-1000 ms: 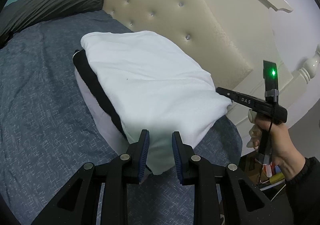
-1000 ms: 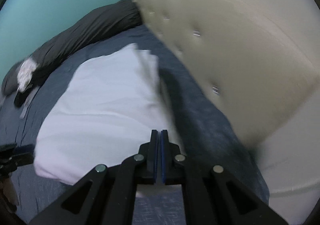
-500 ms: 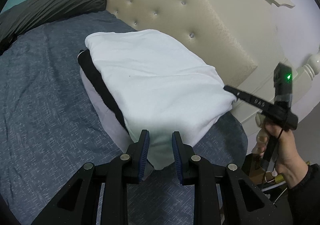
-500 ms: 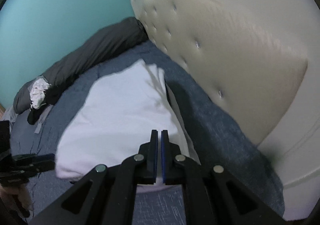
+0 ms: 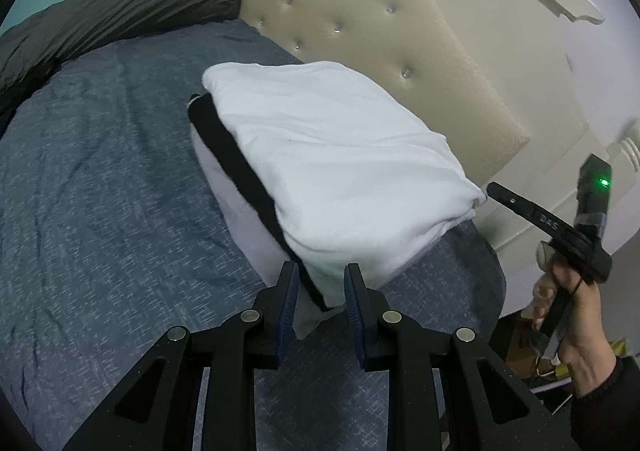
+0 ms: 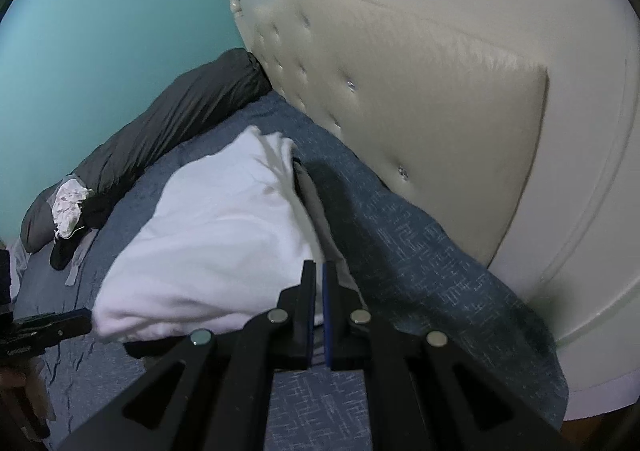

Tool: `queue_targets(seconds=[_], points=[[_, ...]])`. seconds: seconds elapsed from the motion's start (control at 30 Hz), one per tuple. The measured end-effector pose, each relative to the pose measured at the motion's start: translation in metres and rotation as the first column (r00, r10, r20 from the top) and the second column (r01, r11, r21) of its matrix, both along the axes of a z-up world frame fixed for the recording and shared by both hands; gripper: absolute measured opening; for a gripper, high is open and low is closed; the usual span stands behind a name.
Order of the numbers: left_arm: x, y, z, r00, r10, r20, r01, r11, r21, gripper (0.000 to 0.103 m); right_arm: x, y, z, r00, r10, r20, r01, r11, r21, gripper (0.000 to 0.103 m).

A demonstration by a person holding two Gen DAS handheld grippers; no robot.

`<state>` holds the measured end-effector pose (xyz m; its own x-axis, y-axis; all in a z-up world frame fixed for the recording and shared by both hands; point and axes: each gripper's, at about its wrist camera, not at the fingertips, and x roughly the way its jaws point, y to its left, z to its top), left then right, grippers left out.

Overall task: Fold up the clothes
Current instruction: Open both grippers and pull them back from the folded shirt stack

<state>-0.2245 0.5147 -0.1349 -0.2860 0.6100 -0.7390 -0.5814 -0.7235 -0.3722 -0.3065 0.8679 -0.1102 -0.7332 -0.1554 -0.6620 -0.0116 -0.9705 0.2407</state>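
A folded stack lies on the blue bedspread [image 5: 100, 191]: a white garment [image 5: 340, 163] on top, a black one [image 5: 240, 171] under it, and a pale lilac one [image 5: 236, 211] at the bottom. My left gripper [image 5: 320, 287] has the stack's near corner filling the gap between its blue pads. My right gripper [image 5: 494, 191], held in a hand, is shut and empty, with its tip beside the white garment's right corner. In the right wrist view the shut right gripper [image 6: 319, 271] sits over the white garment's [image 6: 208, 243] near right edge. The left gripper [image 6: 86, 321] shows at that view's left edge.
A cream tufted headboard [image 5: 380, 51] rises close behind the stack. A dark grey duvet [image 5: 112, 7] lies rolled along the bed's far side by the teal wall. Crumpled white and black clothes [image 6: 72, 207] lie at its end. The bed's corner drops off right of the stack.
The right hand and its shut gripper have slid rightward, and its view has steadied from a blur. The left gripper's hold on the stack's corner looks the same.
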Motion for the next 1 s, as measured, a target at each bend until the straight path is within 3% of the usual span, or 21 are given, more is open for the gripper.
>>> queue_targets(seconds=[0.33, 0.7, 1.0], points=[[0.027, -0.018, 0.036, 0.999, 0.016, -0.041, -0.015, 1.0, 0.02, 0.026, 0.025, -0.033, 0.037, 0.998, 0.018, -0.064, -0.017, 1.0, 0.012, 0.004], [0.061, -0.037, 0.076, 0.994, -0.004, -0.109, 0.008, 1.0, 0.03, 0.029, 0.086, -0.06, 0.084, 0.994, -0.018, -0.107, 0.019, 1.0, 0.004, 0.004], [0.086, -0.063, 0.101, 0.989, -0.003, -0.147, 0.009, 0.999, 0.044, 0.033, 0.126, -0.091, 0.114, 0.993, -0.005, -0.117, 0.011, 0.999, 0.051, 0.005]])
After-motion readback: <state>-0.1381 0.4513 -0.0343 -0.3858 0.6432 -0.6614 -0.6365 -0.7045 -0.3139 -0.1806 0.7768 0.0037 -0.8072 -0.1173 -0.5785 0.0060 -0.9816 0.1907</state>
